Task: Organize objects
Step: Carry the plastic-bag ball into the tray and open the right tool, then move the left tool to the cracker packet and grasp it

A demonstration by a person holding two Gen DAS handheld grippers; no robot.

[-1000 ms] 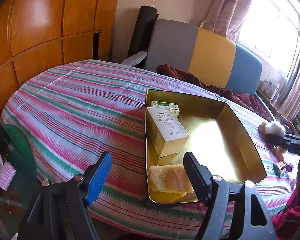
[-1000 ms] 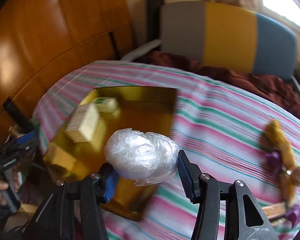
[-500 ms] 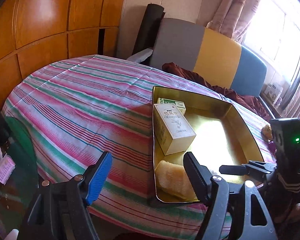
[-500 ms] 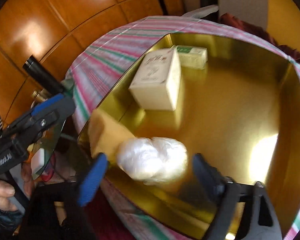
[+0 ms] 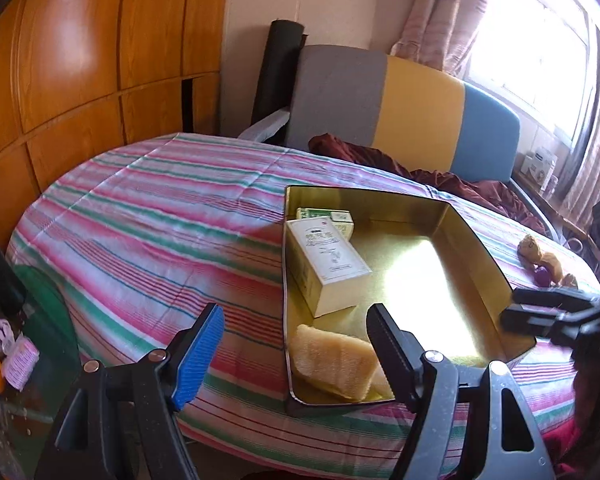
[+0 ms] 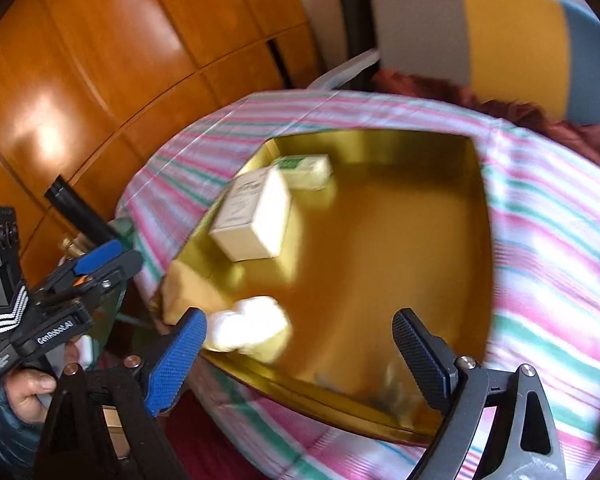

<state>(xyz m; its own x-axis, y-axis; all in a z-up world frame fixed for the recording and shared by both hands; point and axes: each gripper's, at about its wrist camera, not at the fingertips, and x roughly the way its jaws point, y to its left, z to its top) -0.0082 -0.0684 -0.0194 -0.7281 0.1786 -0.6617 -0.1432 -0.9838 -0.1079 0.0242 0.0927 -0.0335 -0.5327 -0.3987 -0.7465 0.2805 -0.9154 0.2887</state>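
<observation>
Through my left wrist camera, my left gripper point(image 5: 292, 344) hangs over the near edge of the bed point(image 5: 160, 240), its fingers spread wide with nothing between them. The gold tray point(image 5: 476, 248) sits on the striped bedspread toward the near right part of the bed. Inside it, a large cream box point(image 5: 328, 264) lies along the tray's left wall, and a smaller green-and-white box point(image 5: 324, 218) sits in the far left corner, touching the cream one. A yellow sponge point(image 5: 332, 360) lies in the near left corner. My right gripper point(image 5: 548, 312) shows at the tray's right rim (only dark finger ends are visible here). Beyond the tray, near the bed's right edge, a few small toys point(image 5: 542, 260) lie on the cover.

Through my right wrist camera, which is blurred, my right gripper point(image 6: 296, 352) is over the tray point(image 6: 484, 216), fingers spread wide apart and gripping nothing. A white crumpled plastic bag point(image 6: 248, 328) lies on the tray floor at the near edge, just beside my blue finger pad point(image 6: 172, 360) and next to the sponge point(image 6: 188, 292). The cream box point(image 6: 256, 216) and the green-and-white box point(image 6: 308, 166) sit toward the far corner. My left gripper point(image 6: 96, 268) is off the tray's left side, held in my left hand point(image 6: 28, 392).
</observation>
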